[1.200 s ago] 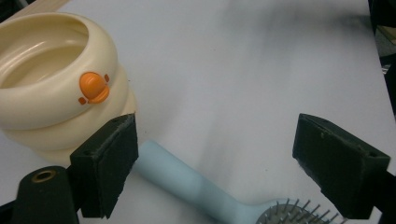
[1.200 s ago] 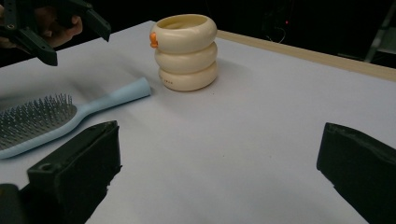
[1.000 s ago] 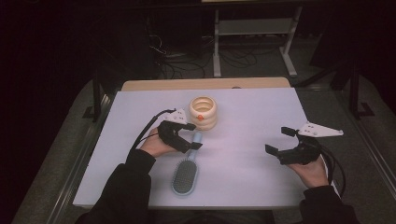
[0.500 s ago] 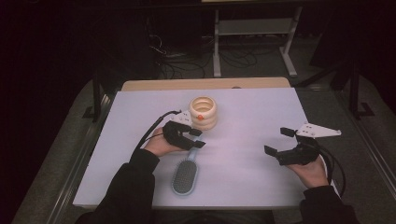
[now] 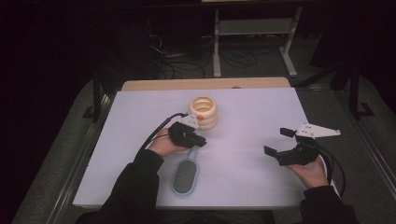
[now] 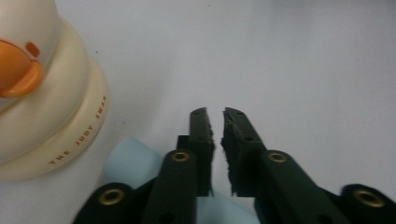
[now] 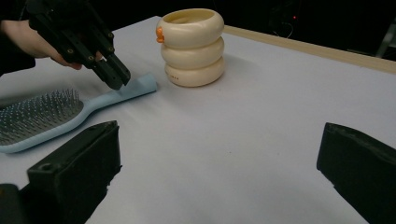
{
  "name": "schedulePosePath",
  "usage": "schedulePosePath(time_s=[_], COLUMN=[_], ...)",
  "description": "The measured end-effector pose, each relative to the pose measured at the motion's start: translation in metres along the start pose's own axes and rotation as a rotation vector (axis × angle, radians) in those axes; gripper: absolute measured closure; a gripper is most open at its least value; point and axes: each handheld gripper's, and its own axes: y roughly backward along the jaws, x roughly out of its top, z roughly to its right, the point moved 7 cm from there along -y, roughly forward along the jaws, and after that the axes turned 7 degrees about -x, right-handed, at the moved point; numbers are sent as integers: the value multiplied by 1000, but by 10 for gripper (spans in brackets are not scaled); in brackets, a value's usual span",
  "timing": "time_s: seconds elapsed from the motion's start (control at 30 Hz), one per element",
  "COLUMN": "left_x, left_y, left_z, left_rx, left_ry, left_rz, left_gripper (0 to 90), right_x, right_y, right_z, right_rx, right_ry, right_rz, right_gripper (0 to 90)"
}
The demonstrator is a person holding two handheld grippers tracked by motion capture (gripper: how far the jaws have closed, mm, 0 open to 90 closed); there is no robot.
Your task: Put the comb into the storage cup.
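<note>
Hidden and cut off

The left gripper (image 6: pixel 216 140) covers most of the hairbrush (image 6: pixel 130 161) handle; the picture's edge crops the cream ring stack (image 6: pixel 44 112) beside it.

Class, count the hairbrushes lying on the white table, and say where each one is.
1. The blue hairbrush lies near the table's front edge, its handle pointing toward the cream ring-shaped holder, under the left tool.
</note>
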Motion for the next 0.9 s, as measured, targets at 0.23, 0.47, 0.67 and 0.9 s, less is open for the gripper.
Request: schedulePosePath(time_s=[0.23, 0.47, 0.67, 0.9], left_x=[-5, -10, -13, -14], left_y=[-10, -18, -19, -17], left_z=[-2, -4, -11, -14], left_rx=[-38, -25, -2, 11], left_ry=[3, 2, 20, 26], left_rz=[-49, -92, -95, -93], left_gripper=[900, 900, 900, 900], right_x=[0, 0, 0, -1], right_y=[0, 0, 0, 0], right_z=[0, 0, 0, 0], right_rx=[1, 0, 2, 2], right_ry=[0, -1, 0, -3], right_rz=[-1, 0, -1, -1], right_gripper=[0, 0, 0, 0])
